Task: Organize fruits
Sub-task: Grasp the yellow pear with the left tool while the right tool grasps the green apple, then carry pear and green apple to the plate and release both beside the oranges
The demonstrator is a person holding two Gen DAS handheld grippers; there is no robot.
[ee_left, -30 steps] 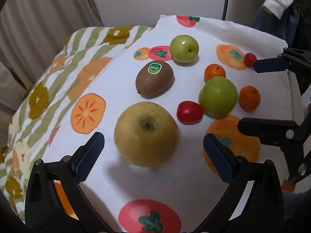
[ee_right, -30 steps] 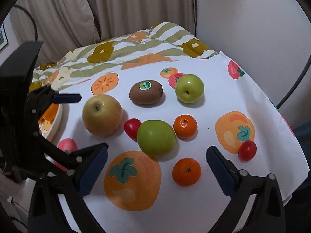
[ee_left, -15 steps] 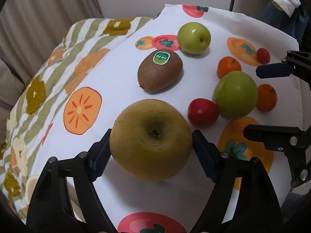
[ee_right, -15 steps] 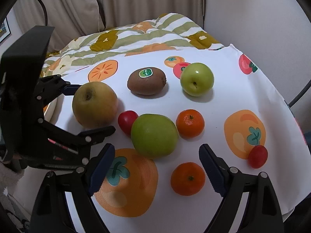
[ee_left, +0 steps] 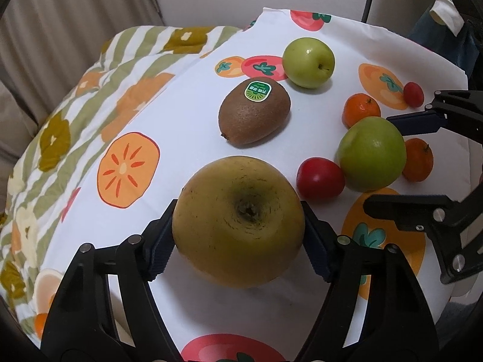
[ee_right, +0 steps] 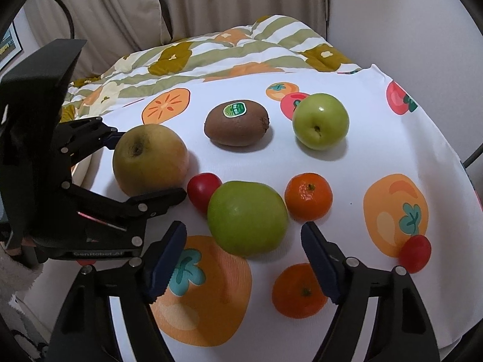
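fingers of the left gripper (ee_left: 238,238) clench the yellow apple (ee_left: 238,220), while the right gripper (ee_right: 241,256), closing but unclenched, has the green apple (ee_right: 247,217) just beyond its tips.

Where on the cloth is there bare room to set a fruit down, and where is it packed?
Free: the white stretch of cloth between the small green apple and the printed orange on the right, and the strip left of the kiwi toward the striped quilt. Crowded: the cluster of big green apple, red tomato and two mandarins.
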